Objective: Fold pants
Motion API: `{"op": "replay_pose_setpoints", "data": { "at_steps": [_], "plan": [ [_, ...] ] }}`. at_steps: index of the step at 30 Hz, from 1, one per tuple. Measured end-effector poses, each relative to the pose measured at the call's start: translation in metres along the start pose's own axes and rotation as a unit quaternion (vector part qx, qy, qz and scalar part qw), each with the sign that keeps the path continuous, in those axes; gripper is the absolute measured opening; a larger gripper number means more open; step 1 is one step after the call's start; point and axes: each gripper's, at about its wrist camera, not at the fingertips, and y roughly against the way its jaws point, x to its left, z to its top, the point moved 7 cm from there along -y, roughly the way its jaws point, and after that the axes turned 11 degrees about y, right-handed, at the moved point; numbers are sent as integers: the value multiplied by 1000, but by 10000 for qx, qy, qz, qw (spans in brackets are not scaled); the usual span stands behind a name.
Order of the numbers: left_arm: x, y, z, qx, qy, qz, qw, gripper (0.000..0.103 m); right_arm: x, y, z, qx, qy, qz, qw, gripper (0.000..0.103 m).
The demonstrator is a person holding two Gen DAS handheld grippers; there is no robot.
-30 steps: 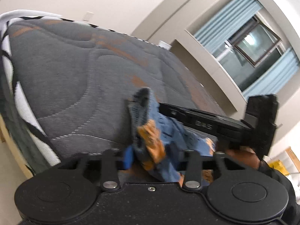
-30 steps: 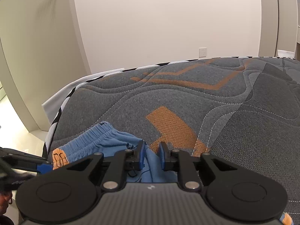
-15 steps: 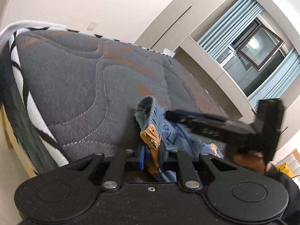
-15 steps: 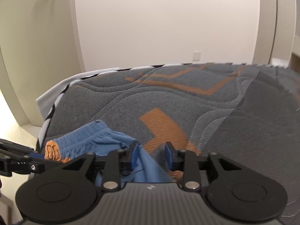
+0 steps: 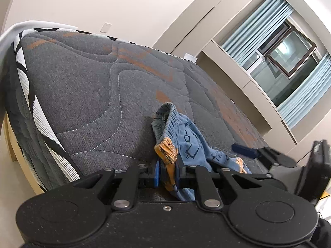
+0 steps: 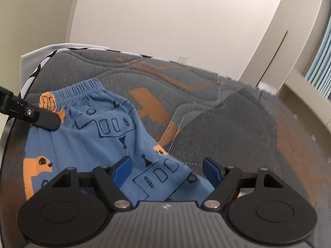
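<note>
Pants (image 6: 107, 136), blue with orange prints, pinched by left gripper (image 5: 167, 172); right gripper (image 6: 167, 168) agape.

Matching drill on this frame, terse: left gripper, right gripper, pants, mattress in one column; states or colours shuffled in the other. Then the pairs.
Column 1
1. left gripper
2. right gripper
3. pants
4. mattress

Column 2
A. blue with orange and line-drawn prints
B. fingers spread wide, gripping nothing
C. dark grey quilted, orange patches
D. clamped on orange-printed fabric near the waistband

Pairs: 1-D, 2-B, 3-A, 4-C
</note>
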Motion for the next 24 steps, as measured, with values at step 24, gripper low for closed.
{"op": "replay_pose_setpoints", "data": {
  "at_steps": [24],
  "plan": [
    [-13,6,-1,-152,-260,122,9995,16,5,91,-86,169,-406,-1697,9845,97]
  ]
}}
